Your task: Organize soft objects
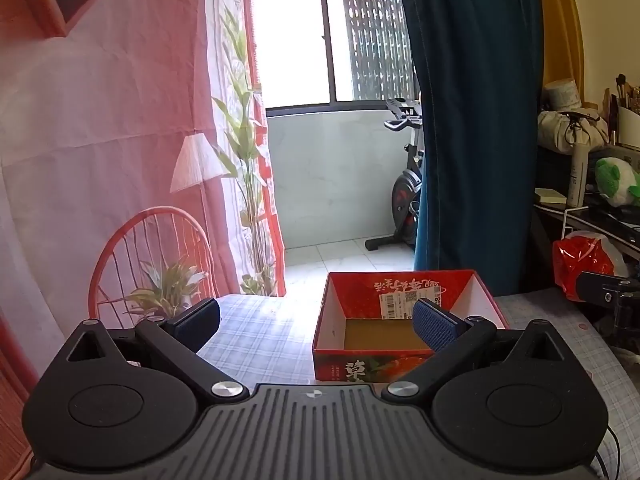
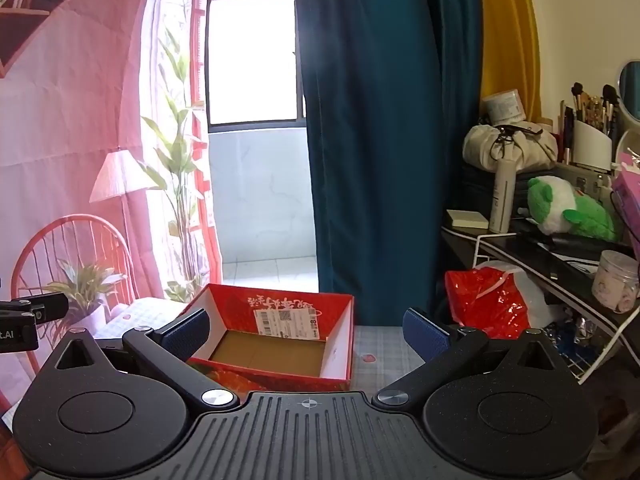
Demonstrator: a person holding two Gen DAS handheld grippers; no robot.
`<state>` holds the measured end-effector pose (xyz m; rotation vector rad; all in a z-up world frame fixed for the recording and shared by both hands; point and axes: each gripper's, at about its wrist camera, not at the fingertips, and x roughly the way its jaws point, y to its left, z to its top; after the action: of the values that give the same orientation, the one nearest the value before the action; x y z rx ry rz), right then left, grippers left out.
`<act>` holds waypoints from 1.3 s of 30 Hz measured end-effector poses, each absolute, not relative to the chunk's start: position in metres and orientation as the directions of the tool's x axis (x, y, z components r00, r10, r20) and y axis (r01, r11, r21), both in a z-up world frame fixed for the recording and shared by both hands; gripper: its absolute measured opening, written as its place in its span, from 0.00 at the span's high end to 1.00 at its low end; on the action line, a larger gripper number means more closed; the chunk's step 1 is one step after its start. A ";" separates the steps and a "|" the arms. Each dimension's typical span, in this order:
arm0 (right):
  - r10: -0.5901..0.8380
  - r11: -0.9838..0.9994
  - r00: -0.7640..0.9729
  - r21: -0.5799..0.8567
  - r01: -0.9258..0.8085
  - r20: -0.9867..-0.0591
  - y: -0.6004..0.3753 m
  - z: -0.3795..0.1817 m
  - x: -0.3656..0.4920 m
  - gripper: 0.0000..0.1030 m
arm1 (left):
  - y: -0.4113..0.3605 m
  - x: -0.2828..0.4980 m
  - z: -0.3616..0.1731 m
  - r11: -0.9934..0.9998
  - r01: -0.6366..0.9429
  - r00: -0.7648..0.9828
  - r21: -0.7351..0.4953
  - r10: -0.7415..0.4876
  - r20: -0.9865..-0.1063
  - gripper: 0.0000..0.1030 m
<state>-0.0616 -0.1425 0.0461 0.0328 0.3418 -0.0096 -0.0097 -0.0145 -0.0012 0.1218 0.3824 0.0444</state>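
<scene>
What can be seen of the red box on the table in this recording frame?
The red box is an open cardboard carton without a lid, printed red outside with fruit pictures and pale characters. Its inner side walls are white, the floor plain brown, and nothing lies in it. A white shipping label with a code square sticks to the far inner wall. It rests upright on the checked tablecloth, in front of the blue curtain. Neither tool touches it.

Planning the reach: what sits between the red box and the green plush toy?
In the right wrist view, a red plastic bag lies between the red box and the green plush toy on the shelf.
</scene>
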 end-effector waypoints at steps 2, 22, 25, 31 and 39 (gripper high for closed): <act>-0.004 0.999 0.942 0.030 0.015 -0.336 -0.143 0.046 -0.061 0.00 | -0.014 -0.010 -0.001 0.992 -0.021 0.927 0.127 0.067 -0.370 0.00; -0.005 0.999 0.940 0.029 0.015 -0.342 -0.144 0.046 -0.060 0.00 | -0.011 -0.009 -0.002 0.992 -0.024 0.926 0.121 0.067 -0.371 0.00; -0.005 0.999 0.939 0.030 0.016 -0.343 -0.145 0.045 -0.060 0.00 | -0.010 -0.008 -0.002 0.993 -0.023 0.926 0.119 0.066 -0.372 0.00; -0.005 0.999 0.939 0.030 0.016 -0.344 -0.146 0.044 -0.060 0.00 | -0.009 -0.007 -0.003 0.993 -0.022 0.925 0.117 0.065 -0.374 0.00; -0.005 0.999 0.938 0.030 0.016 -0.345 -0.145 0.044 -0.059 0.00 | -0.009 -0.007 -0.003 0.993 -0.022 0.925 0.117 0.065 -0.375 0.00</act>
<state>-0.0593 -0.1448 0.0440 0.0321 0.3526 -0.0109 -0.0071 -0.0089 -0.0029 0.1118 0.3882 0.0448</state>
